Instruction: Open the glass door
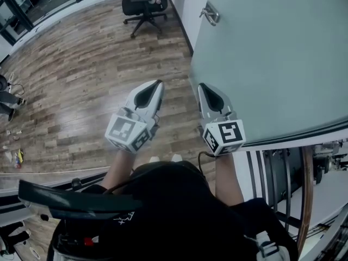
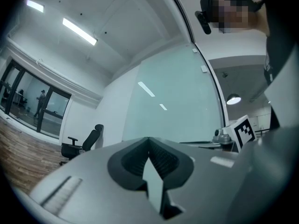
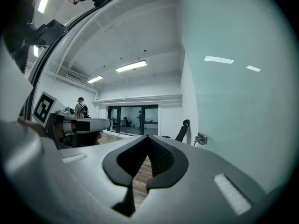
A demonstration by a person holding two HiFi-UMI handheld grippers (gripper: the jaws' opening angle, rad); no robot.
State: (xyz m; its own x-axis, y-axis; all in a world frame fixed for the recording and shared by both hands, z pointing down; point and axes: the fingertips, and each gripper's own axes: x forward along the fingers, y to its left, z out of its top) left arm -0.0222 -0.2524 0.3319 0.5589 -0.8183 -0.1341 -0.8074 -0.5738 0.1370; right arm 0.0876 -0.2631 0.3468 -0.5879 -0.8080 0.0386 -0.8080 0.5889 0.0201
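Note:
The frosted glass door fills the right of the head view, its metal handle at its far edge. Both grippers are held side by side in front of the person. My left gripper is shut and empty over the wooden floor. Close against the door's near edge, my right gripper is shut too, with nothing in it, well short of the handle. In the right gripper view the handle sits ahead to the right on the glass, beyond the closed tips. The left gripper view shows closed tips facing the glass.
A black office chair stands by the wall beyond the door, on wooden flooring. Dark-framed windows line the far left. A person stands far off in the right gripper view. A railing runs at the lower right.

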